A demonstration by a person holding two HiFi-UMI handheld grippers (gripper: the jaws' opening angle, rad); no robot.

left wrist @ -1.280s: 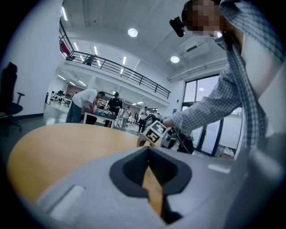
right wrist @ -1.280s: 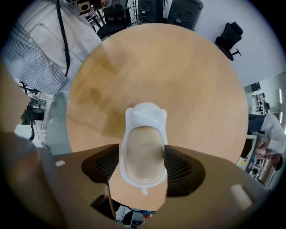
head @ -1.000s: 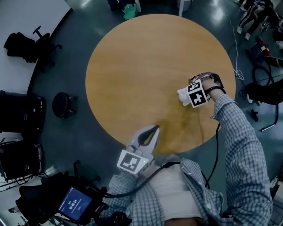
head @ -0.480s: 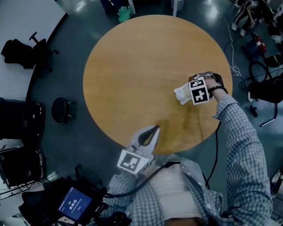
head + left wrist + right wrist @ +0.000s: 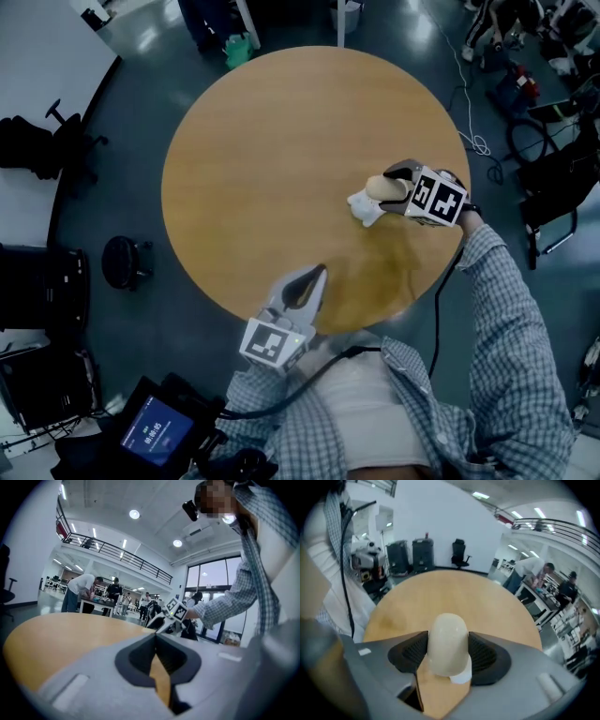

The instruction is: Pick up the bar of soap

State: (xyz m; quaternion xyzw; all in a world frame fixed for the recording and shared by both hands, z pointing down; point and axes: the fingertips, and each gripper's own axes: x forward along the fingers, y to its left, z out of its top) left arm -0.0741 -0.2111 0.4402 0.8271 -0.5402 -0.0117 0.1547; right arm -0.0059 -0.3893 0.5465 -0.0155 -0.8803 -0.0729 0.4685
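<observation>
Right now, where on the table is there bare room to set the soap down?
Nearly all of the round table is bare: the far half, the middle and the left side hold nothing. Crowded only near the right rim, where the right tongs grip the bar of soap, and at the near rim, where the shut left tongs hover.

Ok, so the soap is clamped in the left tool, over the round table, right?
Not quite. The soap is clamped in the right tool, not the left; the right gripper view shows its pads pressing on both sides of the soap. The left tool is shut with nothing in it. The rest holds: the soap is over the round table.
</observation>
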